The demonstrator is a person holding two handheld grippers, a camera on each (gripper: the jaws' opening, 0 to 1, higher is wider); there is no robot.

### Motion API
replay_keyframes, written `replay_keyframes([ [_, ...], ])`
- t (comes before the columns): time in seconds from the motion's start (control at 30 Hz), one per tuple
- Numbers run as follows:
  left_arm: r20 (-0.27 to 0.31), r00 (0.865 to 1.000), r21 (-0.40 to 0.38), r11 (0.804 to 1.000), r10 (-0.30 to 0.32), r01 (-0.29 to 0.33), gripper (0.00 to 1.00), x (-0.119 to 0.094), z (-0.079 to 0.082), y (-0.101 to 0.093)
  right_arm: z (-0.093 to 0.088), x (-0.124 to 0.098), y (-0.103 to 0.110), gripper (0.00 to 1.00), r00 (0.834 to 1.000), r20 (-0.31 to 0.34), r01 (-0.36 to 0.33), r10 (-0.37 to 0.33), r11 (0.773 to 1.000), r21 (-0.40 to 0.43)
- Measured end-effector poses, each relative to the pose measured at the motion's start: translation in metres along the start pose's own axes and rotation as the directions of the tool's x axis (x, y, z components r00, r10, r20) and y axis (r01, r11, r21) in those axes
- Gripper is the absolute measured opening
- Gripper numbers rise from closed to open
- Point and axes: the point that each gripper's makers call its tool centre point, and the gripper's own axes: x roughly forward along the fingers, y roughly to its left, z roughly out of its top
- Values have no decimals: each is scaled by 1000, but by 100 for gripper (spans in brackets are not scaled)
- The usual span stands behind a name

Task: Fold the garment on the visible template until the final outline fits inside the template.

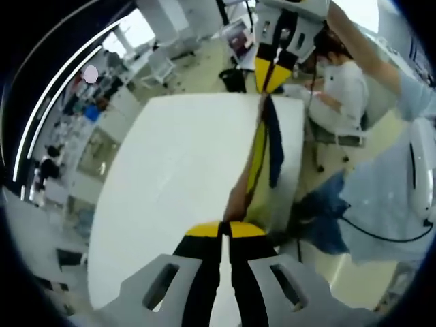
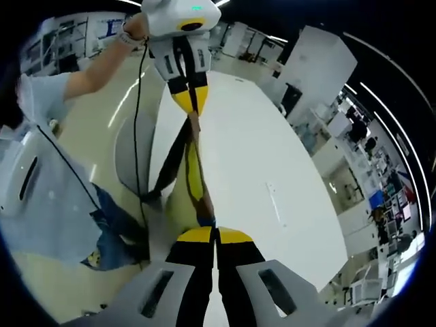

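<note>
Tabletop (image 1: 177, 177): white, plain, smooth surface, long with straight edges and squared corners. In the right gripper view the tabletop (image 2: 272, 170) bears one small pale mark near its middle. Stands on a pale floor (image 1: 340, 177), beside other white furniture.

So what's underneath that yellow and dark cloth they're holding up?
Below the stretched garment lies a bare white table; the floor shows past its edge. Both grippers, left and right, pinch its ends. No template is visible; the strip directly under the cloth is hidden.
</note>
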Motion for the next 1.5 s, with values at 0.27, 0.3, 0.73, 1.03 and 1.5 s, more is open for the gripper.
replay_keyframes([
  [0.27,-7,1000,-32,999,-19,19,0,20,-3,9,-14,15,-6,1,1000,-9,-19,19,1000,12],
  [0.3,-9,1000,-36,999,-21,21,0,22,-4,10,-14,16,-7,1,1000,-9,-19,20,1000,12],
  [0.73,14,1000,-105,994,18,-17,0,41,1,25,-28,26,-23,1,1000,-6,-20,20,1000,0],
  [1.03,33,998,-163,985,59,-53,0,51,3,30,-37,32,-31,1,1000,10,-19,19,1000,0],
  [1.5,47,995,-232,970,91,-78,0,71,-1,30,-50,47,-34,1,999,23,-28,28,1000,13],
])
